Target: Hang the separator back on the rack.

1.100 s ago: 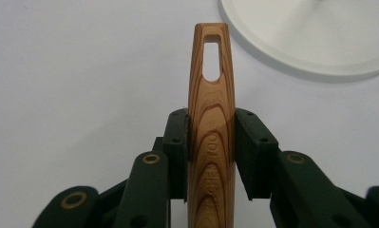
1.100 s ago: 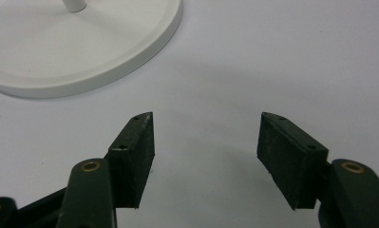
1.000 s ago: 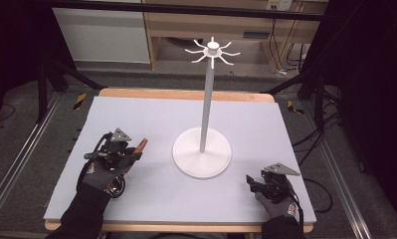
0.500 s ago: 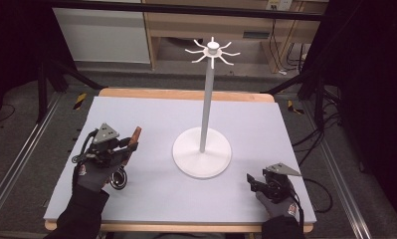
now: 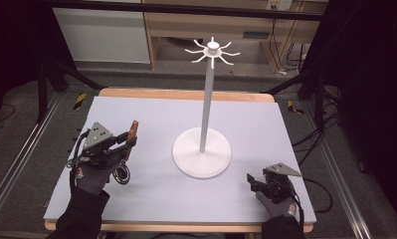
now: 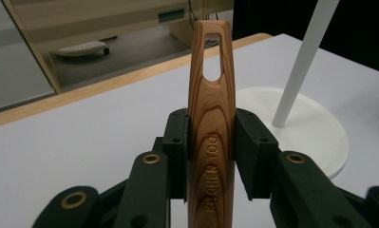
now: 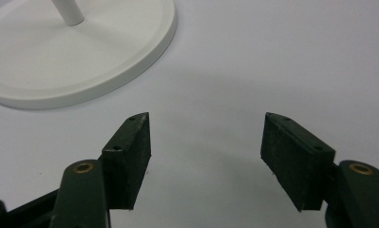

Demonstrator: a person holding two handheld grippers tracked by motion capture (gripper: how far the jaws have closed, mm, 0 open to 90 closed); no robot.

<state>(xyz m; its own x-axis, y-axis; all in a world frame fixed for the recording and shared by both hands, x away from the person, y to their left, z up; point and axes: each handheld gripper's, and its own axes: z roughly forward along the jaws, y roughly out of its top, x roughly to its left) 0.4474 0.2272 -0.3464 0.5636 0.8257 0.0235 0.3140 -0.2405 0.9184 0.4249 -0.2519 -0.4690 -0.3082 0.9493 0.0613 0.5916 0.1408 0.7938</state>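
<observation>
Left hand-held gripper (image 5: 129, 141) is clamping a wooden utensil handle (image 6: 211, 123) between both jaws, lifted over the tabletop (image 5: 151, 199), slotted end pointing toward the white hook stand (image 5: 202, 149) nearby. Right hand-held gripper (image 7: 206, 142) is sitting wide open, empty, just beside the stand's base.

Engraved lettering runs lengthwise along the wooden handle (image 6: 212, 142) held between the jaws of the left tongs (image 6: 211, 152), seen in the left gripper view. The upper word reads "TOOL"; the word below it appears to read "KITCHEN", though its lower letters are partly blurred and cut off at the picture's edge. No other text, number, brand or sign is legible on the white stand (image 5: 202, 158), the worktop (image 5: 151, 114) or the surroundings.
</observation>
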